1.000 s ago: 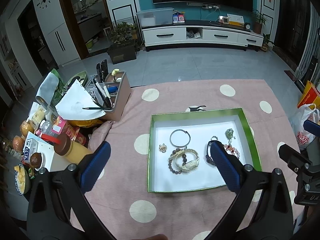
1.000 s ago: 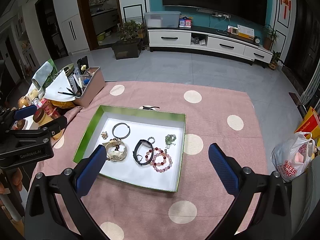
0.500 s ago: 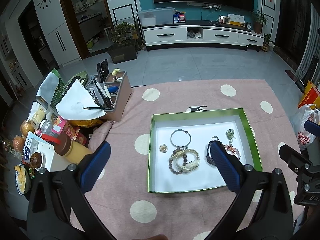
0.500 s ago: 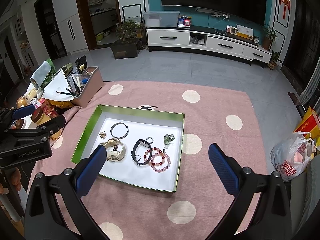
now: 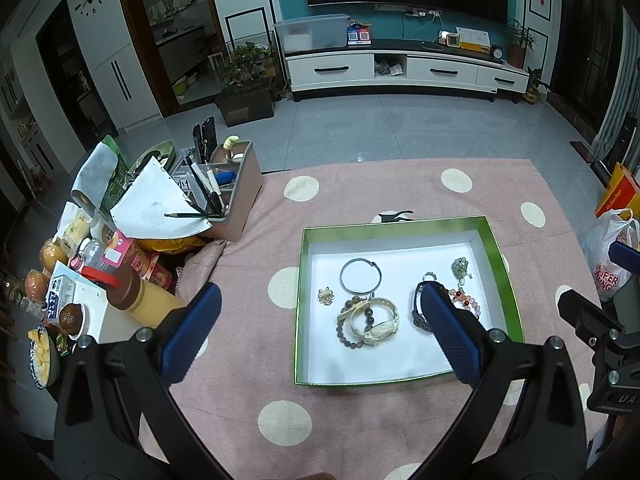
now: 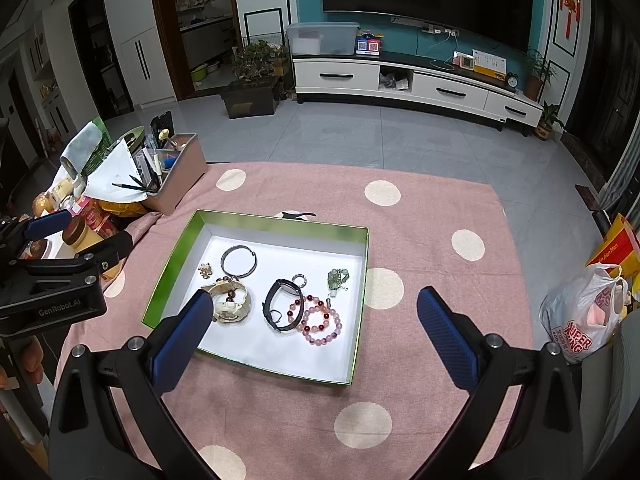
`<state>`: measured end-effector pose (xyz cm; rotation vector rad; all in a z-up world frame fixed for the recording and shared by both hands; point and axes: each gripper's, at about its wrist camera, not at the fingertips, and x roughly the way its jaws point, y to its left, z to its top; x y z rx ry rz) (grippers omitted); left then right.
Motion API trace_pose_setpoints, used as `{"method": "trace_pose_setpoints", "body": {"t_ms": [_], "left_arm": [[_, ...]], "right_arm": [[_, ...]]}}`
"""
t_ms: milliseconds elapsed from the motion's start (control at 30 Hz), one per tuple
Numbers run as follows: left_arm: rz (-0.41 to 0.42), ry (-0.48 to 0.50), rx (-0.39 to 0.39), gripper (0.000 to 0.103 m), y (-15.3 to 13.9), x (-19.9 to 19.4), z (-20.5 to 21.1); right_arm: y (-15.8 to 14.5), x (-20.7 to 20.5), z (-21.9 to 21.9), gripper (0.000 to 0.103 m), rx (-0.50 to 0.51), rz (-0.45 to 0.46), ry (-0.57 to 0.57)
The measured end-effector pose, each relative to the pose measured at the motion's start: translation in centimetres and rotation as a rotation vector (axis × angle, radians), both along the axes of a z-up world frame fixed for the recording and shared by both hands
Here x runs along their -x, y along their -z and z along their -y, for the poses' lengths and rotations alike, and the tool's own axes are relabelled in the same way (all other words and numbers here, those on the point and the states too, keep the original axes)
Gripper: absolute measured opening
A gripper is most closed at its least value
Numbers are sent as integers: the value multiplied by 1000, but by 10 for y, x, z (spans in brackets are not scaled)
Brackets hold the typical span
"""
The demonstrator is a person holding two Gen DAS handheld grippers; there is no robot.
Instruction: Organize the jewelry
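A green-rimmed white tray (image 5: pixel 496 248) (image 6: pixel 176 248) sits on the pink dotted tablecloth. It holds a silver bangle (image 5: pixel 360 275) (image 6: pixel 239 261), a small brooch (image 5: pixel 326 295) (image 6: pixel 205 270), a cream watch (image 5: pixel 380 324) (image 6: pixel 230 304) over a brown bead bracelet (image 5: pixel 346 334), a black band (image 6: pixel 280 306), pink bead bracelets (image 6: pixel 318 318) and a green pendant (image 5: pixel 460 267) (image 6: pixel 337 277). My left gripper (image 5: pixel 316 312) is open and empty above the tray's near left. My right gripper (image 6: pixel 312 320) is open and empty above the tray's near right.
A brown organizer box (image 5: pixel 230 184) (image 6: pixel 176 168) with pens stands at the table's left, beside papers, food packs and a yellow bottle (image 5: pixel 140 296). A plastic bag (image 6: pixel 580 320) sits off the right edge. The other gripper shows at each view's side.
Both views have shifted only slightly; the tray sits a little further left in the right wrist view. Both grippers stay open and empty.
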<state>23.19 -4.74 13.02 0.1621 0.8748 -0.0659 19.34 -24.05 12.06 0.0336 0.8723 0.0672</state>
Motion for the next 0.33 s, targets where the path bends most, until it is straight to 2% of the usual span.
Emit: {"method": "trace_pose_setpoints", "body": {"t_ms": [333], "left_arm": [[-18,-15,-4,101,7,-1,-1]], "right_arm": [[1,1,0,102,4,2,3]]}}
